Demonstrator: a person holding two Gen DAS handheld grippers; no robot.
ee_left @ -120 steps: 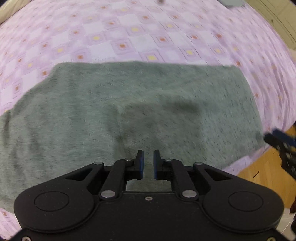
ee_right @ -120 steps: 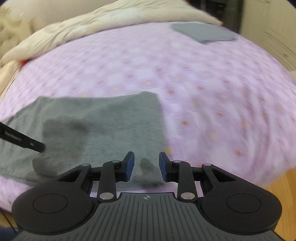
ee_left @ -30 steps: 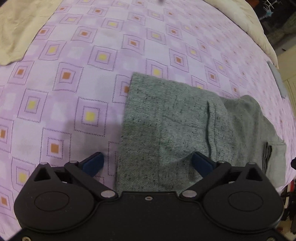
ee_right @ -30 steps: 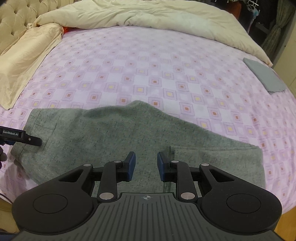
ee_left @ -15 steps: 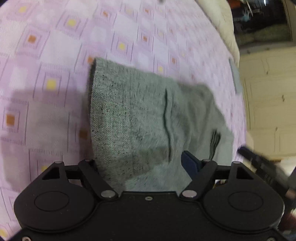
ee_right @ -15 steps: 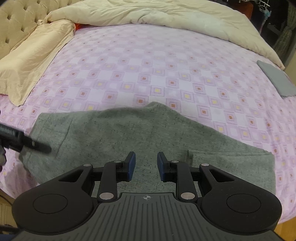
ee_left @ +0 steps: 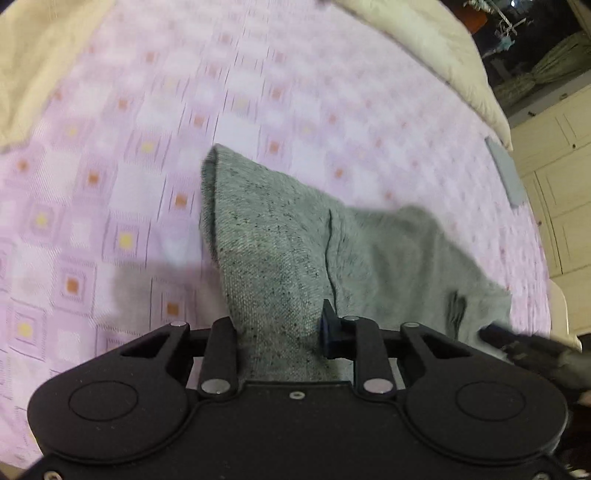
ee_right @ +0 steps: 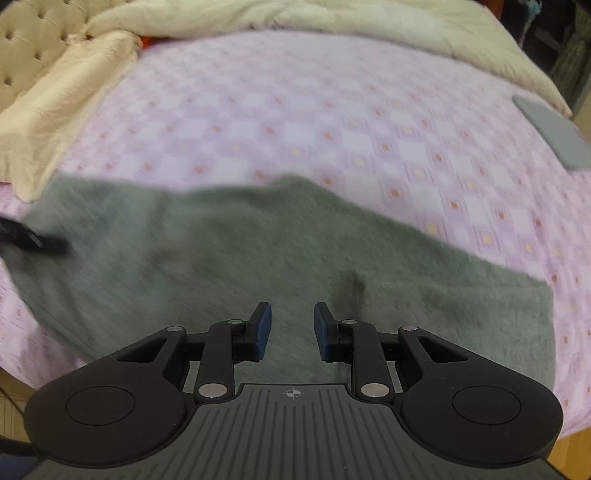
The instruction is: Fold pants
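Observation:
The grey pants (ee_left: 369, 254) lie on the purple patterned bed sheet (ee_left: 129, 166). In the left wrist view my left gripper (ee_left: 277, 328) is shut on one end of the pants, and the cloth bunches up between its fingers and hides the left one. In the right wrist view the pants (ee_right: 229, 251) stretch across the near part of the bed. My right gripper (ee_right: 291, 328) hovers over their near edge with its jaws a little apart and nothing between them. The left gripper's tip (ee_right: 33, 238) shows at the pants' left end.
A cream duvet (ee_right: 332, 22) lies bunched at the far side of the bed, and a cream pillow (ee_right: 62, 99) at the far left. A folded grey cloth (ee_right: 557, 129) lies at the far right. White cupboard doors (ee_left: 554, 177) stand past the bed.
My left gripper has closed on the end of the pants, which it straddled open a second ago. My right gripper has moved closer over the pants with its jaws unchanged.

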